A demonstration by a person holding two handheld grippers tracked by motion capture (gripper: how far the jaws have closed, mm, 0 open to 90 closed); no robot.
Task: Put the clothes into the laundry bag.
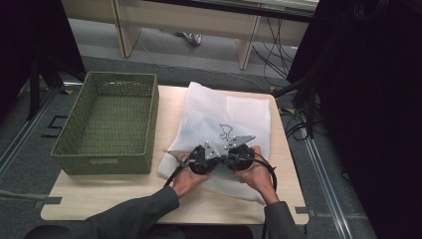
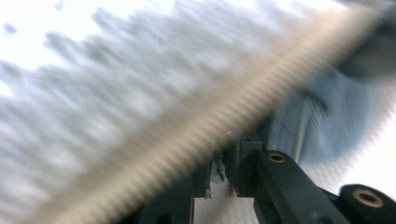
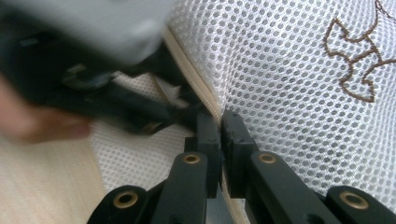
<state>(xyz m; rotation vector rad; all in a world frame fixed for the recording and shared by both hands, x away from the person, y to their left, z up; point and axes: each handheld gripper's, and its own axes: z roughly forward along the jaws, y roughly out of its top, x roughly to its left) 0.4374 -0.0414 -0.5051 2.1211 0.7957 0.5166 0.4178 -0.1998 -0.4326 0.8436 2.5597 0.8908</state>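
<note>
**Q:** Since both grippers meet over the white mesh laundry bag (image 1: 226, 119) in the high view, what does the step demand?

**A:** High view: the bag lies flat on the pale wooden tabletop (image 1: 99, 191), to the right of the green woven basket (image 1: 107, 124), which stands just beside it. The left gripper (image 1: 201, 158) and the right gripper (image 1: 239, 155) sit close together at the bag's near edge. The work appears to be on the zipper, so one gripper should anchor the seam while the other pulls along it, not upward, keeping the fabric taut.

**Q:** What does the left gripper view add?

**A:** Left gripper view: the picture is motion-blurred. A beige ribbed zipper tape (image 2: 219, 121) runs diagonally across soft white cloth. The left gripper (image 2: 223, 175) has its jaws nearly together, and a small pale, twisted piece sits between them; whether it is the pull tab cannot be told. A firm, square bite matters here, since a small tab slips easily.

**Q:** And the right gripper view?

**A:** Right gripper view: the right gripper (image 3: 220, 140) is clamped on the beige zipper seam (image 3: 198, 86); its jaws are pressed together around it. The mesh (image 3: 280, 70) is an open, honeycomb-like weave, limp and prone to bunching, with a brown embroidered emblem (image 3: 352, 60). The other gripper appears blurred at upper left, close beside the seam.
</note>
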